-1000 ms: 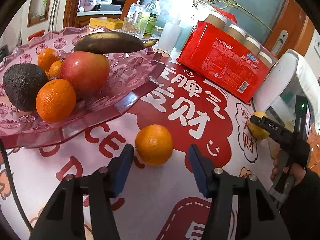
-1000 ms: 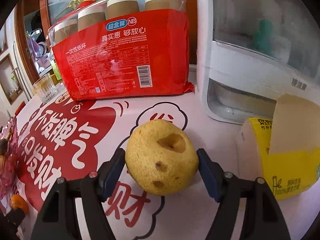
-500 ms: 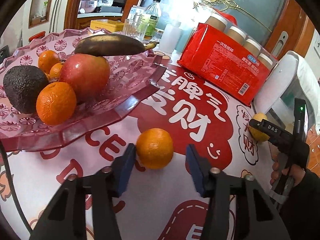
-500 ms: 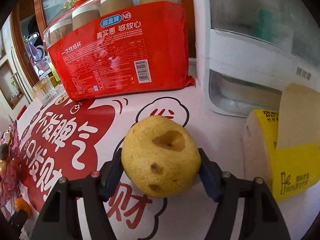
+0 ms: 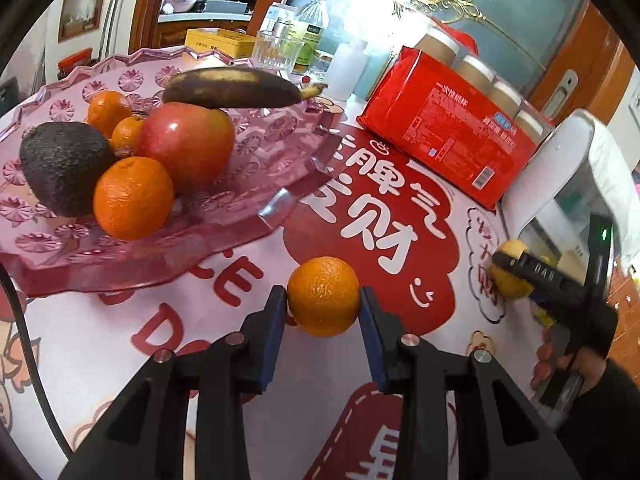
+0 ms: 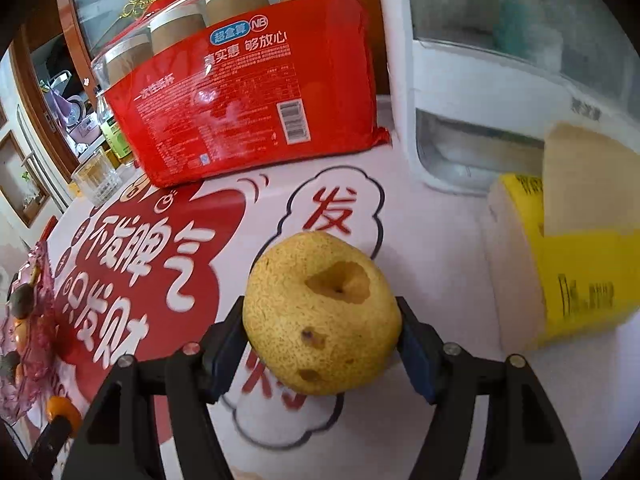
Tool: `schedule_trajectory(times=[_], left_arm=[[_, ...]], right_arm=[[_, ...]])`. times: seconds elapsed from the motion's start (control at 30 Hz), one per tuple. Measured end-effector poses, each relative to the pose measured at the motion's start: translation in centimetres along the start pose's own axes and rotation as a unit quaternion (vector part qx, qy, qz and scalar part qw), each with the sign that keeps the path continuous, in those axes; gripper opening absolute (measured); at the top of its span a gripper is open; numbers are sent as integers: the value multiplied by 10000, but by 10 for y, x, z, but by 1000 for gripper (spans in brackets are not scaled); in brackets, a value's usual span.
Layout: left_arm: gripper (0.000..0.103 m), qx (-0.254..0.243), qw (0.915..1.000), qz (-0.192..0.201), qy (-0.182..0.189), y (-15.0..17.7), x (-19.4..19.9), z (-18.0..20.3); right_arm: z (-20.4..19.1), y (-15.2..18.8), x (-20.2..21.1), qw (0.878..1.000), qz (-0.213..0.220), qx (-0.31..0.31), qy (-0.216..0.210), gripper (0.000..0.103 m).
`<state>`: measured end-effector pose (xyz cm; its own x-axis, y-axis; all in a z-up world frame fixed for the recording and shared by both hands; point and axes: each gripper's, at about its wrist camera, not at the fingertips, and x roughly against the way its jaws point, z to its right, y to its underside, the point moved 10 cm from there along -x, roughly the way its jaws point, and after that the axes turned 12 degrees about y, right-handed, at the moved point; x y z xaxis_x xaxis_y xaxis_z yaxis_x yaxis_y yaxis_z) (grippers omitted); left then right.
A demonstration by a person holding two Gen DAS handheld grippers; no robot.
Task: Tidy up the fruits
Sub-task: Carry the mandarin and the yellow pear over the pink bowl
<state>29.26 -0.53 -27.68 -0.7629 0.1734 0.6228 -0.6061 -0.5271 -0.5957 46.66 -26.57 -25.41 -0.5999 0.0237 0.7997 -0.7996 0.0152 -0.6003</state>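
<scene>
My left gripper point(image 5: 323, 300) is shut on an orange point(image 5: 323, 295) just above the red and white tablecloth. To its left stands a pink glass fruit tray point(image 5: 280, 204) holding an avocado point(image 5: 64, 166), a red apple point(image 5: 188, 144), a dark banana point(image 5: 232, 87) and several oranges. My right gripper point(image 6: 320, 334) is shut on a speckled yellow pear point(image 6: 320, 314), lifted off the cloth. The right gripper also shows at the right of the left wrist view point(image 5: 516, 270). The left gripper's orange shows at the lower left of the right wrist view point(image 6: 62, 408).
A red pack of paper cups point(image 5: 452, 136) lies behind the cloth's middle. A white appliance point(image 6: 480, 92) and a yellow carton point(image 6: 576, 272) stand on the right. A glass point(image 5: 276, 50) and bottles point(image 5: 312, 28) stand at the back.
My left gripper moved forward and closed on the orange. My right gripper closed on the pear and raised it a little.
</scene>
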Motion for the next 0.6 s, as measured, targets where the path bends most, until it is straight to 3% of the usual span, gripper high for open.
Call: schedule_trajectory(times=[0.3,0.6], left_arm=[[35,217,9987,-296,353,6,42,9],[35,-159,9981,-395,452,8,108,21]], right_arm=[[-9,46,46,9996,-249,-40,-110,69],[-30,107,110,9980,-520,-149,-319,69]])
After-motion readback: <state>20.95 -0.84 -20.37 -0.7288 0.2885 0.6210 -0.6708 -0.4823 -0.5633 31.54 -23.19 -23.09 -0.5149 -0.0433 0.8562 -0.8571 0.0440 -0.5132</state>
